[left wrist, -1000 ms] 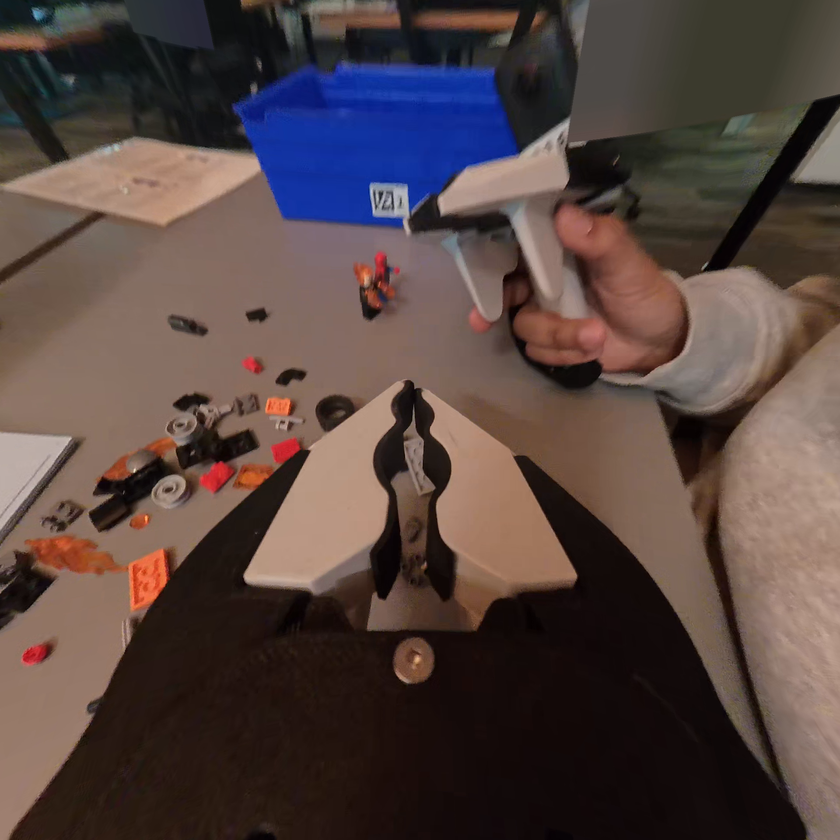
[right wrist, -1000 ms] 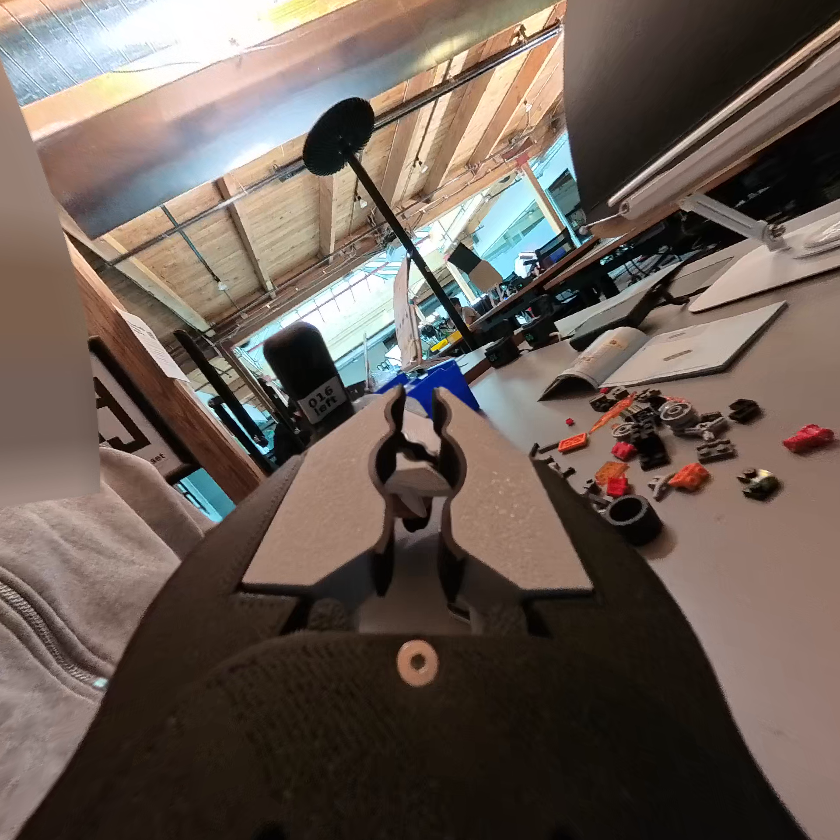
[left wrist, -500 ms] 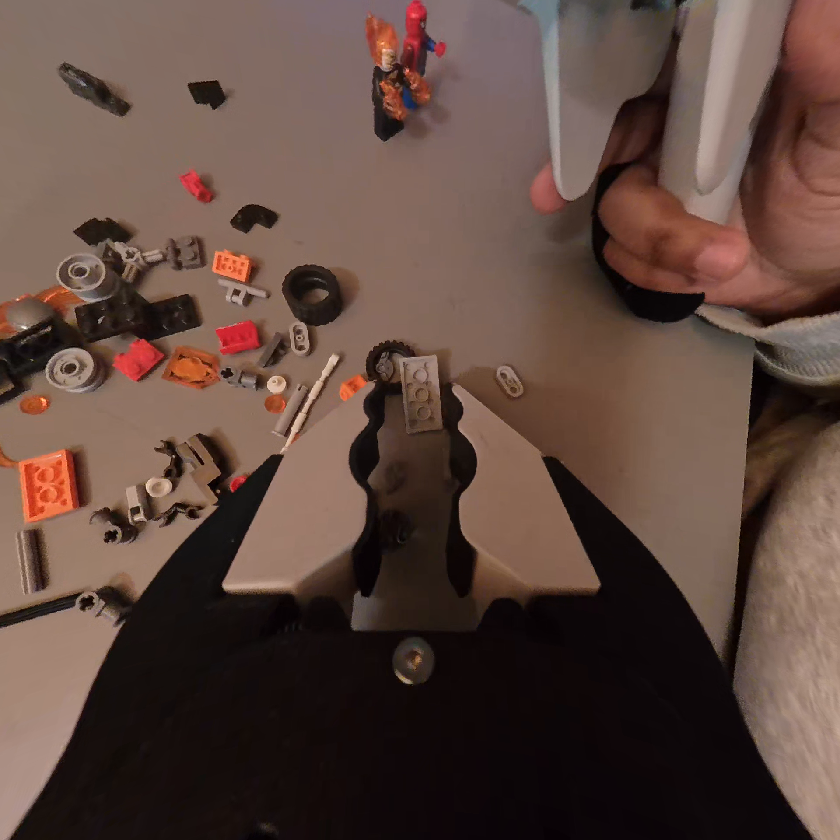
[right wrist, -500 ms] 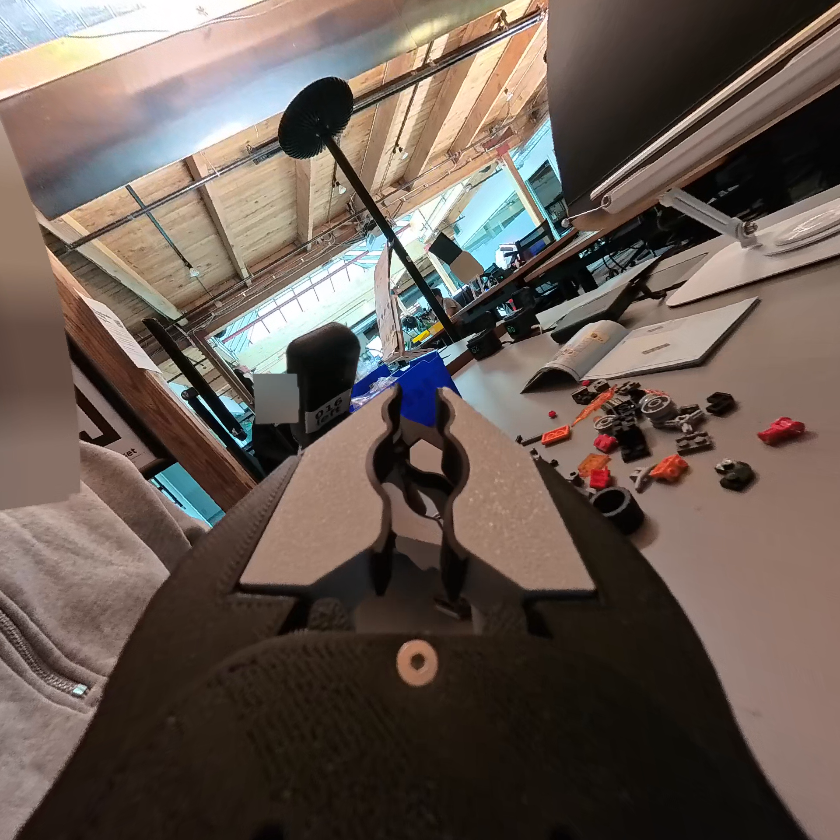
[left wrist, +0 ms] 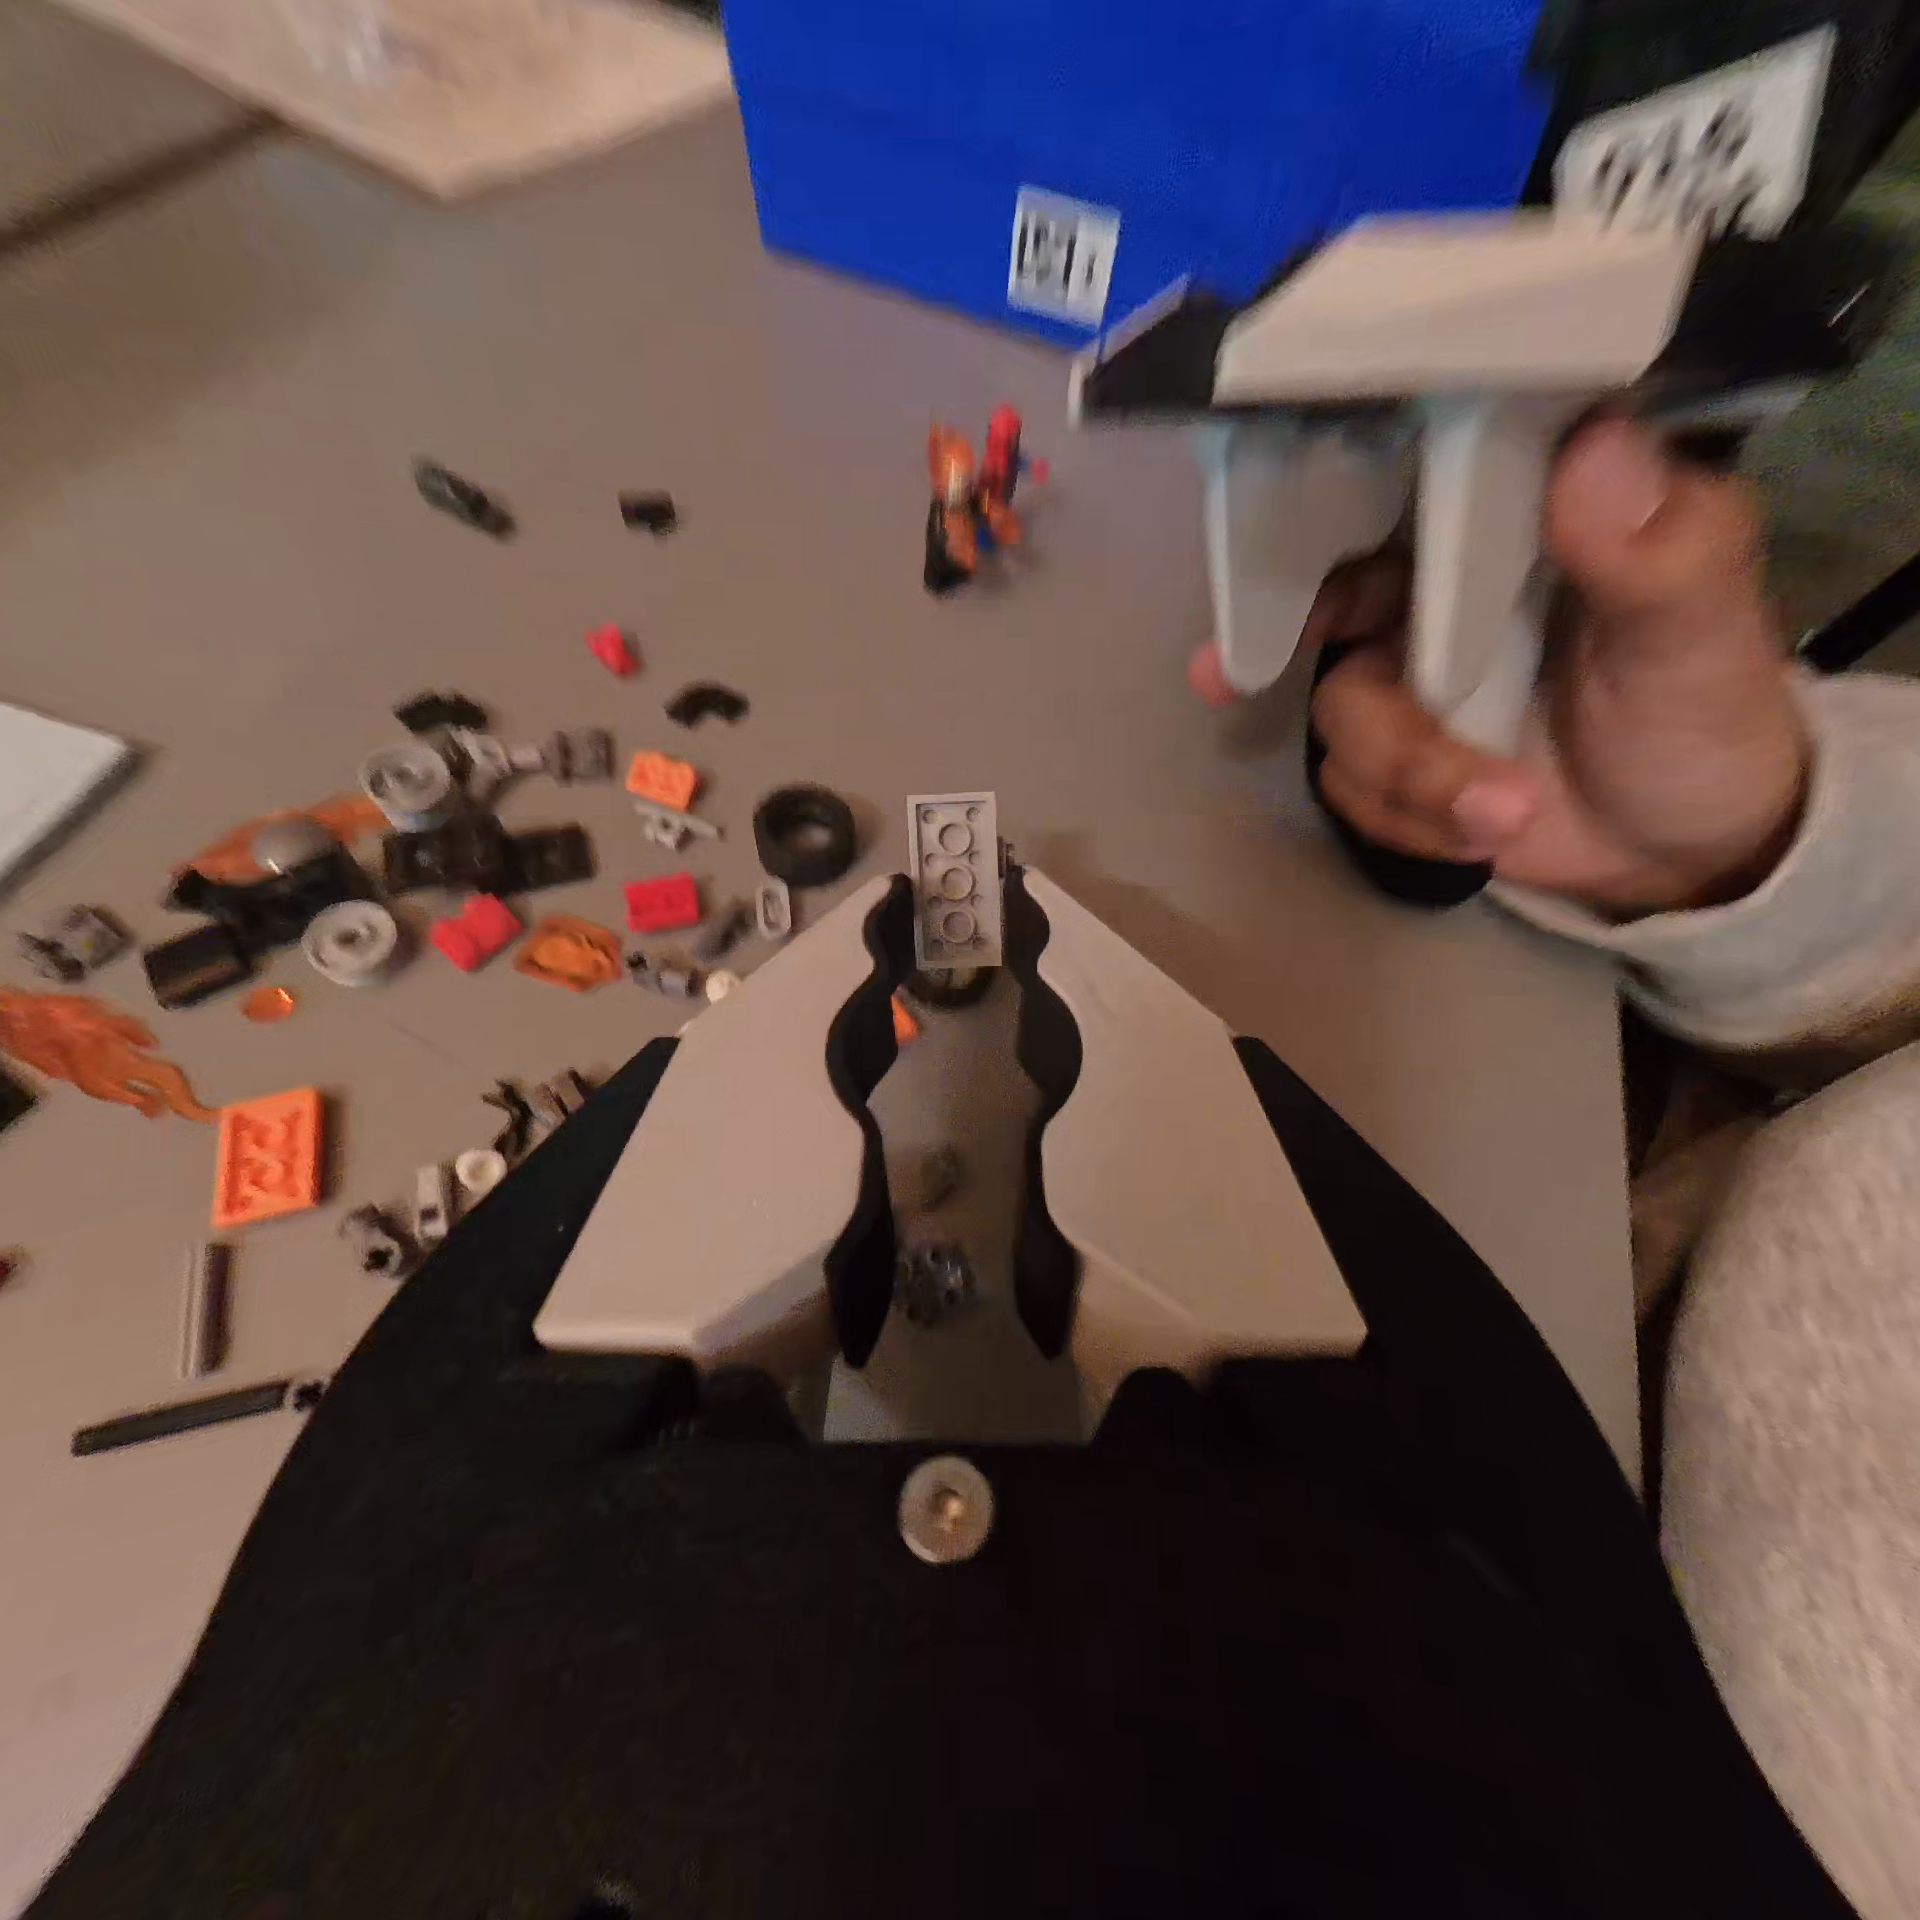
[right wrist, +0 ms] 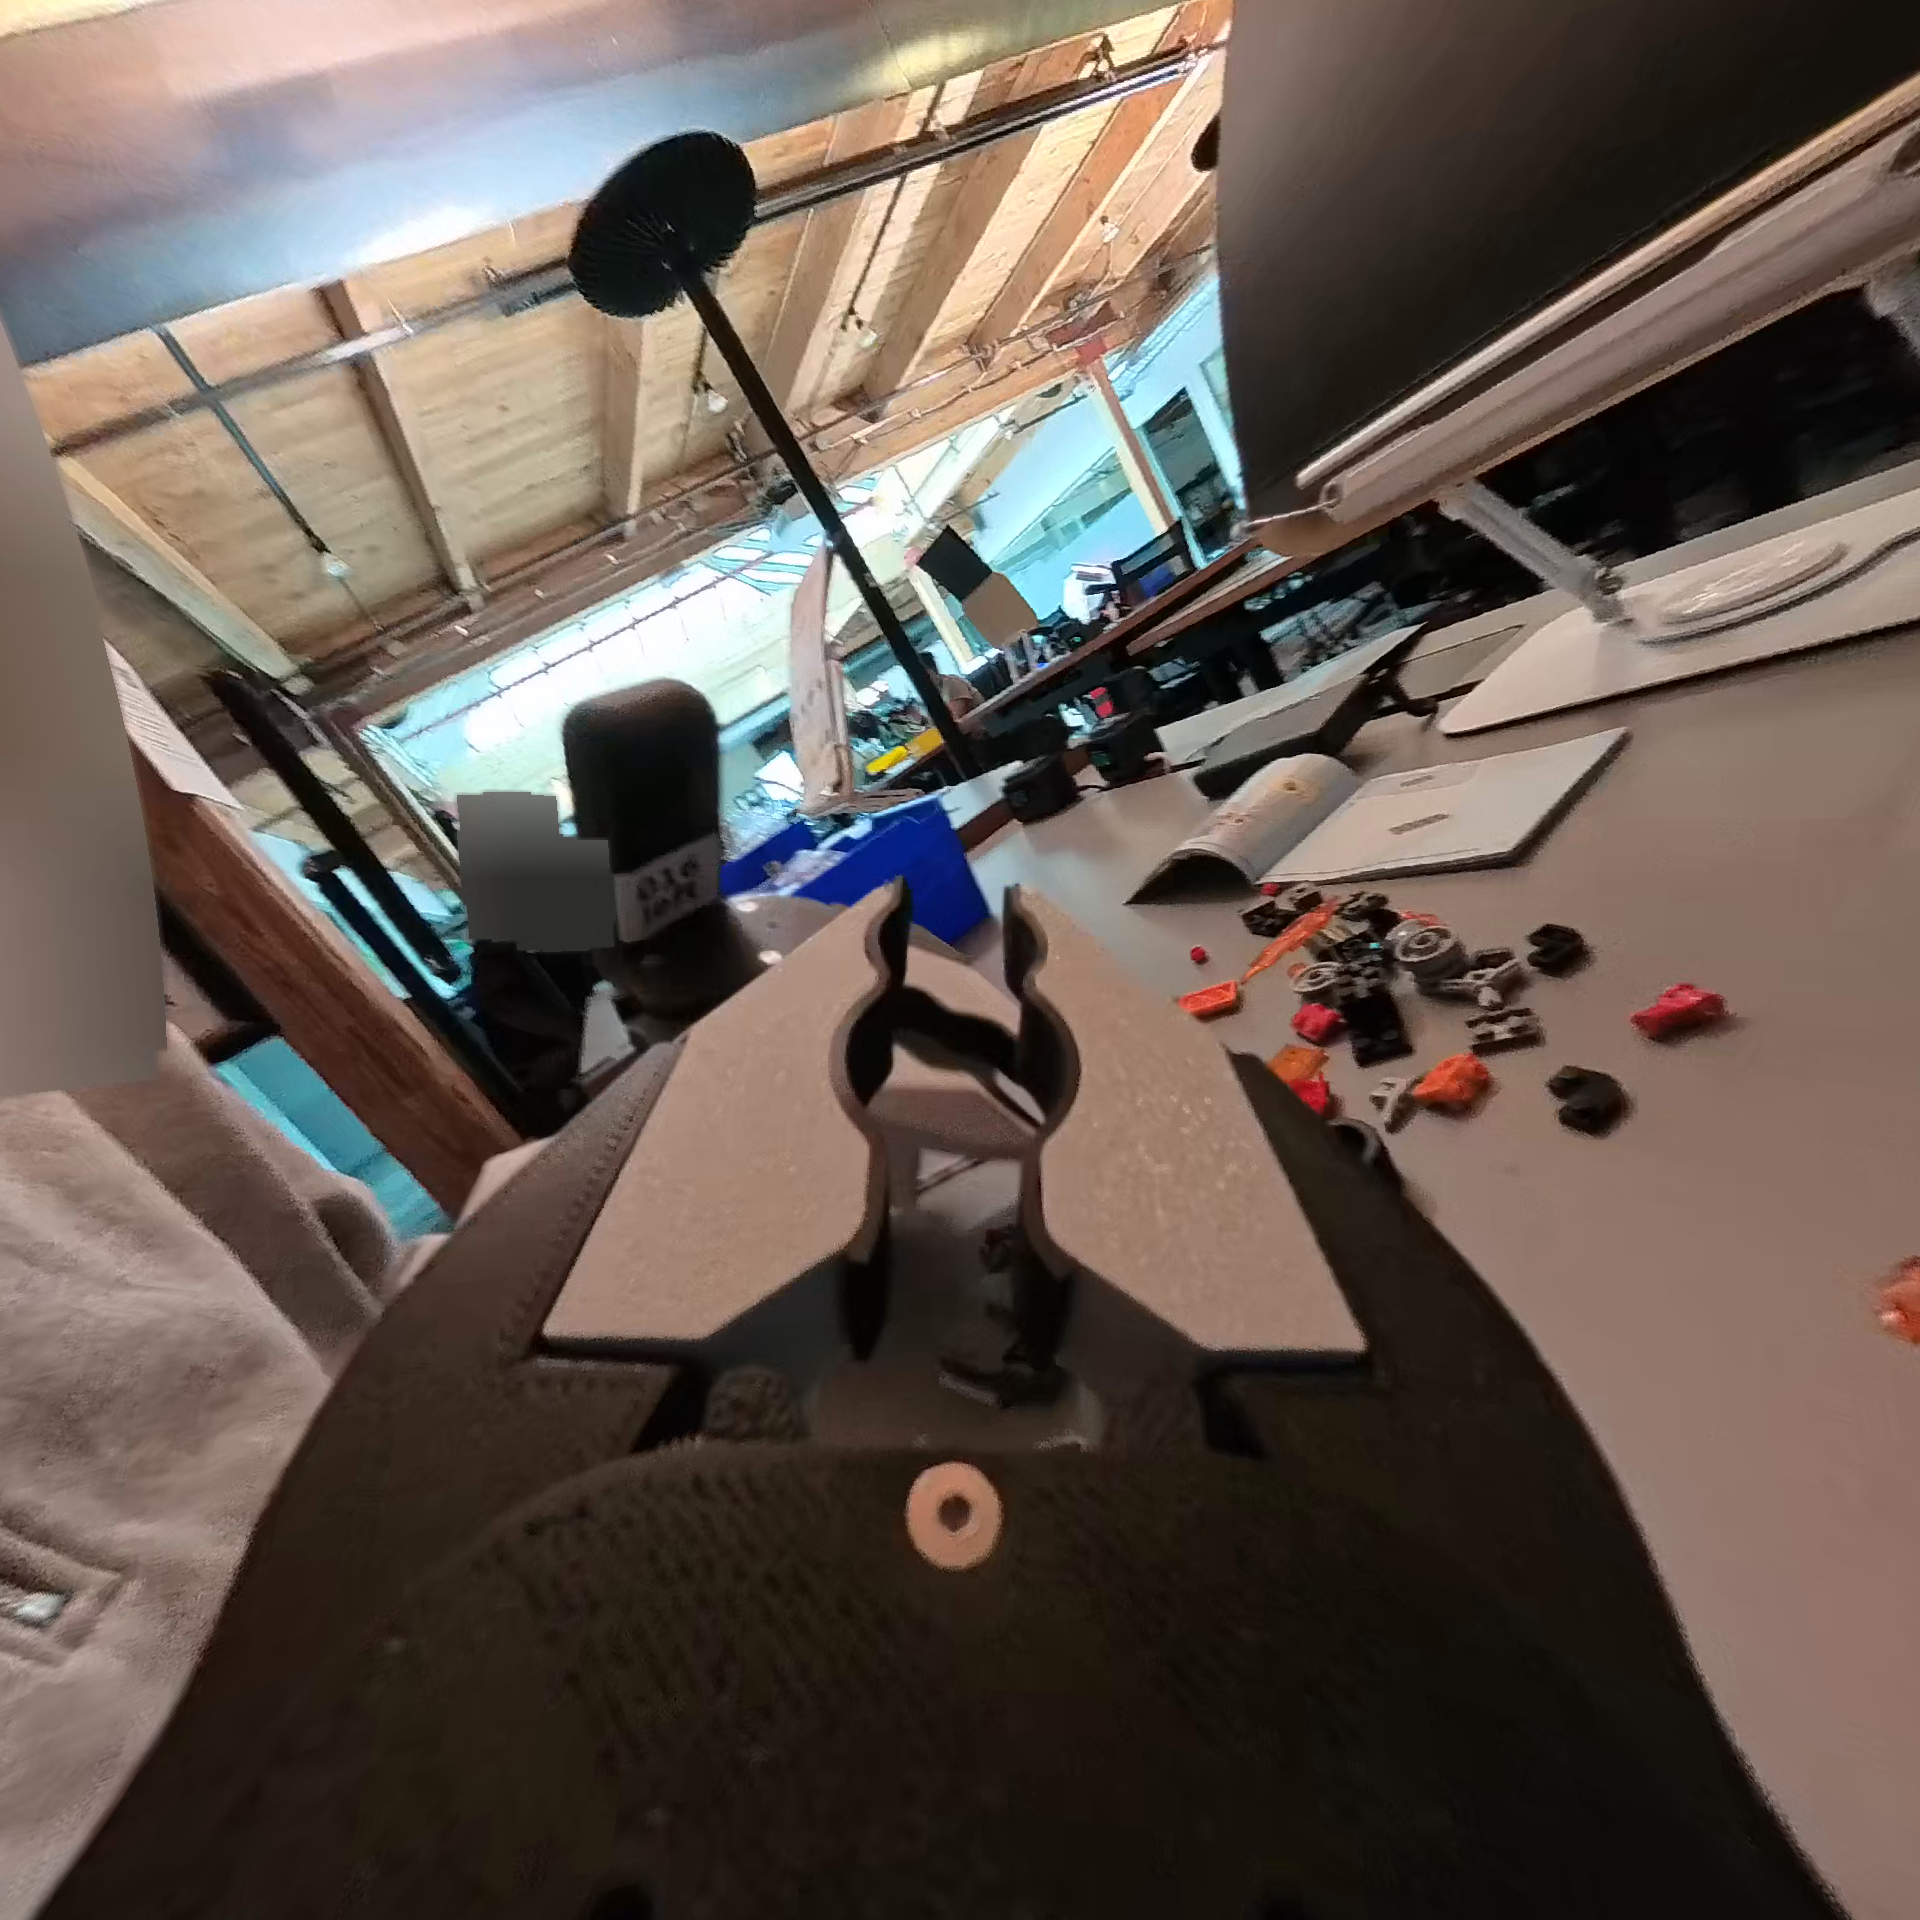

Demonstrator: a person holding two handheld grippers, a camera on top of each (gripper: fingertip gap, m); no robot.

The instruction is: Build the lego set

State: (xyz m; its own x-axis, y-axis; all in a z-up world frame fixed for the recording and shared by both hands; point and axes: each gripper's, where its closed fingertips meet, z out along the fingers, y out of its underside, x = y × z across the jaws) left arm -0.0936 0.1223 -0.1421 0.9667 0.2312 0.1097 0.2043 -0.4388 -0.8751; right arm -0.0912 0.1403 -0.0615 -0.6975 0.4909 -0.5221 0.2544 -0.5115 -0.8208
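Observation:
My left gripper (left wrist: 954, 894) is shut on a small grey lego plate (left wrist: 952, 883). The plate sticks out past the fingertips, underside towards the camera, above the grey table (left wrist: 727, 416). Loose black, grey, red and orange lego pieces lie to its left, among them a black tyre (left wrist: 805, 836) and an orange plate (left wrist: 268, 1155). My right gripper (right wrist: 956, 920) points up and to the left, away from the pieces (right wrist: 1382, 977). Its fingers are a little apart with nothing between them. It shows blurred in the left wrist view (left wrist: 1143, 353), held by a hand (left wrist: 1558, 748).
Two minifigures (left wrist: 971, 499) stand ahead of a blue bin (left wrist: 1132, 135). An open booklet (right wrist: 1392, 821) and a monitor on a stand (right wrist: 1558, 208) are at the back of the table. The table edge and a person's grey sleeve (left wrist: 1714, 935) are to the right.
The left gripper tipped down over the pieces, then lifted back; the grey plate now sits at its fingertips. The right gripper's fingers have parted slightly.

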